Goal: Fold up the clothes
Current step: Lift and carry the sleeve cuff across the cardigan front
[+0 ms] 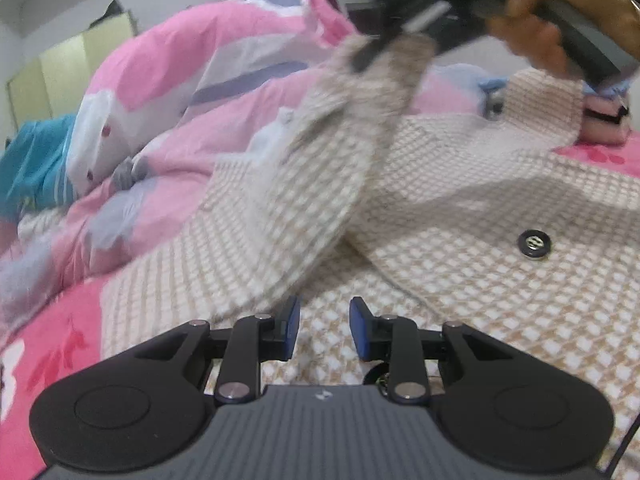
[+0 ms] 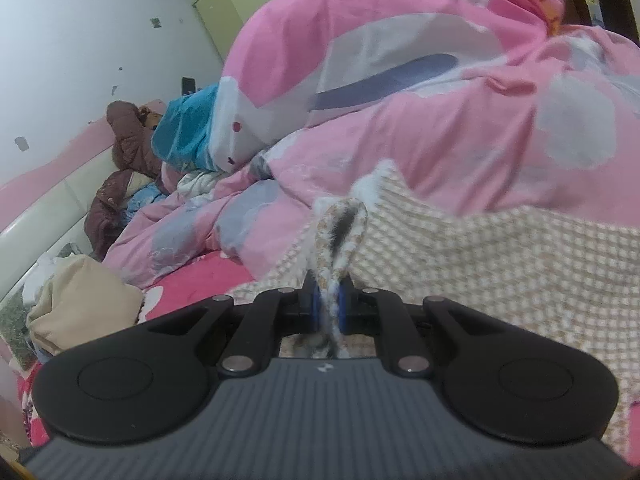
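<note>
Right tongs pinch the checked garment; left tongs spread, no readable writing

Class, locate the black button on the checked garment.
In the left wrist view the black button sits on the checked garment, right of centre, above and right of the open left gripper.

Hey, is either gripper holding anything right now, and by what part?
The right gripper is shut on the checked jacket, pinching a folded bit of its fuzzy edge. The left gripper is open and holds nothing.
</note>
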`<state>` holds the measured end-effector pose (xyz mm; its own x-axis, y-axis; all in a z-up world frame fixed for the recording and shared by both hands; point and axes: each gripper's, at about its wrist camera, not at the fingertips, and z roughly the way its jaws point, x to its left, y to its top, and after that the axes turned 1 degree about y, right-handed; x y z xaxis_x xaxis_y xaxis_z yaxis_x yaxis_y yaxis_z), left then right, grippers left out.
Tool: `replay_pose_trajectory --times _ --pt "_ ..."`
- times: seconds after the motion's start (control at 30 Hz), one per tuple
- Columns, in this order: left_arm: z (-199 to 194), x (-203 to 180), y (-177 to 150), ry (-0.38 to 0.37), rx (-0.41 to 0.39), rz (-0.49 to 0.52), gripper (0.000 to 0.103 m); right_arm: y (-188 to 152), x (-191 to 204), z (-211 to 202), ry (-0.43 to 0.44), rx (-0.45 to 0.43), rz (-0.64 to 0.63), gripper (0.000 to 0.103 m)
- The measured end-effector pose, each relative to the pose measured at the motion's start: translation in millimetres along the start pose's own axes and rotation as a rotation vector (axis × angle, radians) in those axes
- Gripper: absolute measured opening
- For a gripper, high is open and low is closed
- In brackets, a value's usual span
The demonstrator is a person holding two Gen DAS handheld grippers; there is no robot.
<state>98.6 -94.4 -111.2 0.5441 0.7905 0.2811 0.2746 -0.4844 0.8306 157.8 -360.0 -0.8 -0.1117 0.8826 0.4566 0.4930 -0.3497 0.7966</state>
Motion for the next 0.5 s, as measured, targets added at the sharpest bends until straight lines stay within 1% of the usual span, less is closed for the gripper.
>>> replay_pose_trajectory --times 0.1,0.17,0.27,0.37,0.43,0.5 --pt "5 12 2 0.004 0.032 -0.049 0.03 -1 -16 -7 0.011 -0.014 0.036 0.007" --pt "1 18 2 0.012 0.048 -0.088 0.03 -3 -24 -11 0.015 -0.02 0.056 0.007" --pt "-5 32 1 0.049 0.069 -0.153 0.03 -5 -32 -19 0.019 -0.026 0.078 0.007" --pt "-4 54 -4 0.09 0.113 -0.227 0.03 -8 -37 -28 0.009 -0.035 0.078 0.007" --pt "0 68 -9 0.101 0.147 -0.273 0.03 -7 -42 -35 0.006 -0.049 0.096 0.007" --pt "3 80 -15 0.102 0.175 -0.319 0.027 -3 -47 -42 0.009 -0.07 0.121 0.007"
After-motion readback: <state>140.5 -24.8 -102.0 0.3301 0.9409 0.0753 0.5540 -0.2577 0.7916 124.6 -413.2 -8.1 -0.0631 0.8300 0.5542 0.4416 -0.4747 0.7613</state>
